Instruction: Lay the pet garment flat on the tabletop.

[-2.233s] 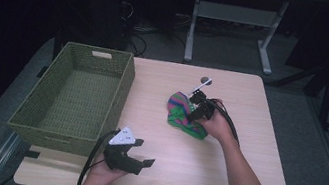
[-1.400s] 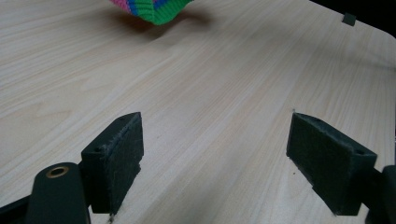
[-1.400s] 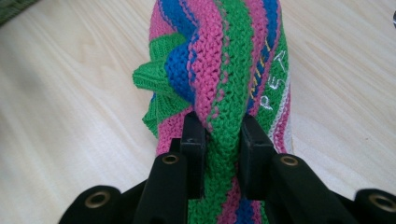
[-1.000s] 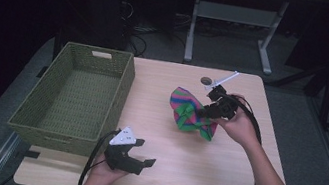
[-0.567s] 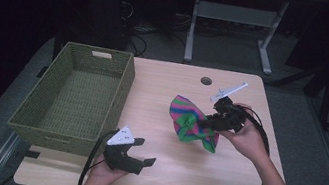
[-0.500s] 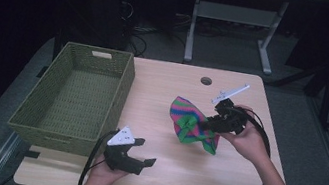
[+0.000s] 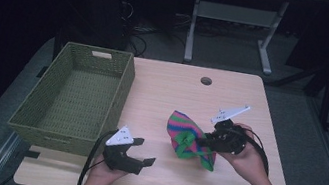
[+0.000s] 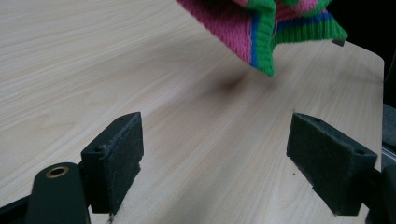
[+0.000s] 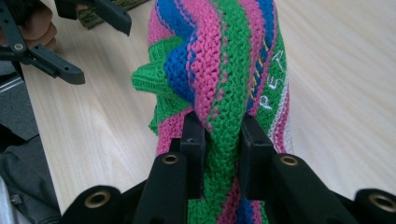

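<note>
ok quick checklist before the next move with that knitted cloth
1. Right gripper shut on the knitted cloth: ok, a fold sits between its jaws.
2. Cloth lifted off the table: ok, its shadow shows in the left gripper view.
3. Left gripper open and free: ok.
4. Basket empty: ok.
5. Grip deep enough to hold: cannot tell.

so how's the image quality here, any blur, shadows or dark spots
High view: the table is evenly lit, the room behind nearly black, and the whole frame is soft. Left gripper view: the jaws are sharp, the knitted cloth at the top is slightly soft and casts a faint shadow on the wood. Right gripper view: the cloth's stitches are crisp between the jaws, while the other gripper at top left is darker and blurrier.
</note>
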`<state>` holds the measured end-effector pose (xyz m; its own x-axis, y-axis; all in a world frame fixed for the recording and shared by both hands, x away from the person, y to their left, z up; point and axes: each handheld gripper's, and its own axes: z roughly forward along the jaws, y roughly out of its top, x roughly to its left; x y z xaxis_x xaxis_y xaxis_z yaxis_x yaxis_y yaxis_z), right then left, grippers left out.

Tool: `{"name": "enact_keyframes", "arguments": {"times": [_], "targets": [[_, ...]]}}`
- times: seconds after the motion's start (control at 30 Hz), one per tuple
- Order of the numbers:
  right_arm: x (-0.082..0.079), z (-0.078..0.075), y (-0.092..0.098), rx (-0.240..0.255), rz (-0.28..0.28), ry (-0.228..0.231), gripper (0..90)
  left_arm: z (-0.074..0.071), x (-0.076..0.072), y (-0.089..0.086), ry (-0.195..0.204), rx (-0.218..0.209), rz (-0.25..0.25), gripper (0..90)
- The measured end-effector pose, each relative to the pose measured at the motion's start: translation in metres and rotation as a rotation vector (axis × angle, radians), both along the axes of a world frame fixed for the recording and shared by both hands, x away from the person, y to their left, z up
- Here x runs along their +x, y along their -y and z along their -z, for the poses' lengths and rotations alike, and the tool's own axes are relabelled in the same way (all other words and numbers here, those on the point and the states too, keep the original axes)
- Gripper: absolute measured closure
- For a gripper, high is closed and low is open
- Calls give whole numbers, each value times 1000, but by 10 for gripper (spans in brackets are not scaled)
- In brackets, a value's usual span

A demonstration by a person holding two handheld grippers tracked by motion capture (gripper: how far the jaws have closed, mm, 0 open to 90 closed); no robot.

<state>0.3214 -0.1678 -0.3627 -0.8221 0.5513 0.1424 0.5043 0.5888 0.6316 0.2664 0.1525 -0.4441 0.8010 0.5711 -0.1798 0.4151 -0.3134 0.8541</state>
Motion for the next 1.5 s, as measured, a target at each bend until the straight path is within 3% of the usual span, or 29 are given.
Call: {"name": "enact_keyframes", "arguments": {"times": [0.2, 0.27, 0.47, 0.73, 1.03, 1.17, 1.33, 1.5], "targets": [[-5, 13, -3, -6, 2, -21, 746, 0, 0, -1, 2, -3, 2, 184], [-5, 20, -4, 4, 6, -49, 745, 0, 1, -1, 1, 4, 5, 184], [-3, 50, -15, -29, 4, -97, 740, 1, 0, 0, -11, -3, 3, 184], [-4, 67, -21, -48, 5, -116, 709, 1, 0, 1, -12, 5, 9, 184], [-6, 77, -25, -36, -6, -150, 624, 1, 0, 0, -14, 2, 7, 184], [-9, 81, -29, -64, -11, -142, 596, 0, 0, 0, -15, 7, 10, 184], [-7, 82, -29, -43, -10, -151, 502, 1, 0, 0, -16, 4, 10, 184], [-8, 80, -28, -26, -16, -153, 470, 1, 0, 1, -14, 5, 15, 184]]}}
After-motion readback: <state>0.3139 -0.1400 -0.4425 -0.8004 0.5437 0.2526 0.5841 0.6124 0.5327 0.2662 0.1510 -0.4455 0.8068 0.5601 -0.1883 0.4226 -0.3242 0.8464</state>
